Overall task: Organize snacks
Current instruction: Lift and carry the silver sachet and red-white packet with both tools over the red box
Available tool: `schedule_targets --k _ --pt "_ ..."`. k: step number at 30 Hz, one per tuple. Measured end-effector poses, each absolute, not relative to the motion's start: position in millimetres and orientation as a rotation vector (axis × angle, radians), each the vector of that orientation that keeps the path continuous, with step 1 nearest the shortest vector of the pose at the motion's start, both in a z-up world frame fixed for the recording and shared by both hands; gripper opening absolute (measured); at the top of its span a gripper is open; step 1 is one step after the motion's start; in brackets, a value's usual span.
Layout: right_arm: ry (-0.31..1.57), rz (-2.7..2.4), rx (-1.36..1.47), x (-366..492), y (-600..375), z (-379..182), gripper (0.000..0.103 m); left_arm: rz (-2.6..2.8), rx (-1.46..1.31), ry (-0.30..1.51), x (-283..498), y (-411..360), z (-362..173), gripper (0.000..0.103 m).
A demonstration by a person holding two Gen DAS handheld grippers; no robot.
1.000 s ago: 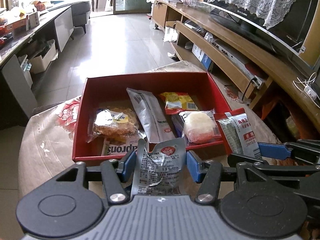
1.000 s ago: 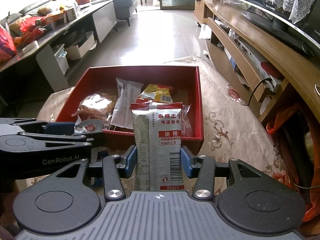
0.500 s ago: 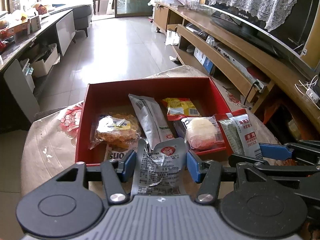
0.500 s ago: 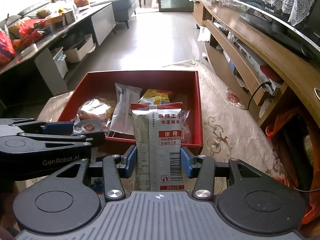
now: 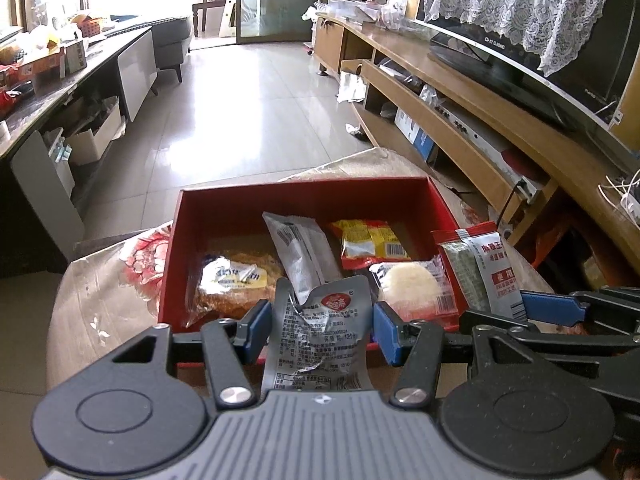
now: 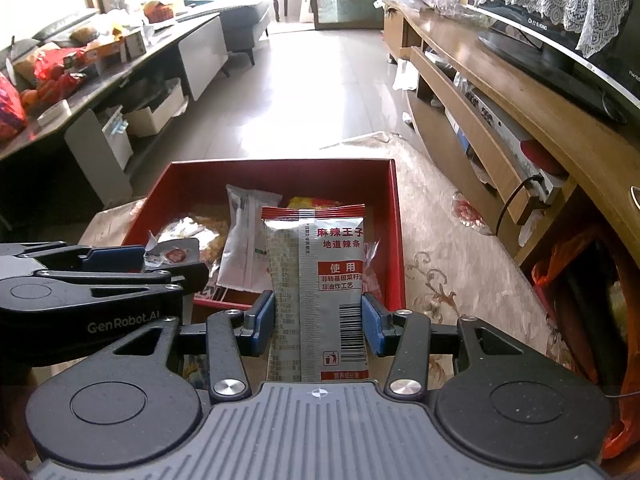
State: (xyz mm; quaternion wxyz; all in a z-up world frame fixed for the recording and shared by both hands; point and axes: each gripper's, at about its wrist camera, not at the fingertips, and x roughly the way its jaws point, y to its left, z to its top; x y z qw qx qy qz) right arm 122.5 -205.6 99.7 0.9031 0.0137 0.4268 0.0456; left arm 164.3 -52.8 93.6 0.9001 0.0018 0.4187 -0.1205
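Note:
A red box (image 5: 240, 196) (image 6: 276, 168) sits on a cloth-covered table and holds several snack packs: a pastry (image 5: 232, 284), a grey packet (image 5: 300, 252), a yellow-red packet (image 5: 372, 240) and a round cake pack (image 5: 408, 284). My left gripper (image 5: 320, 326) is shut on a crumpled silver packet (image 5: 320, 340) just in front of the box's near wall. My right gripper (image 6: 318, 320) is shut on an upright silver-and-red spicy strip pack (image 6: 316, 280), held above the box's near right corner; that pack also shows in the left wrist view (image 5: 480, 268).
The table carries a beige floral cloth (image 6: 440, 280). A wooden TV cabinet (image 5: 480, 120) with a television runs along the right. A dark counter (image 6: 100, 76) with clutter stands at the left. Tiled floor (image 5: 248, 112) lies beyond the table.
Both grippers have drawn back and up slightly with their packs still held; the red box sits lower and smaller in both views.

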Motion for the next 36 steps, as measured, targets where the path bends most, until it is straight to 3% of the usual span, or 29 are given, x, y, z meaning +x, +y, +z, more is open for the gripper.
schedule_targets --k 36 --pt "0.91 0.088 0.044 203 -208 86 0.054 -0.156 -0.025 0.886 246 -59 75 0.055"
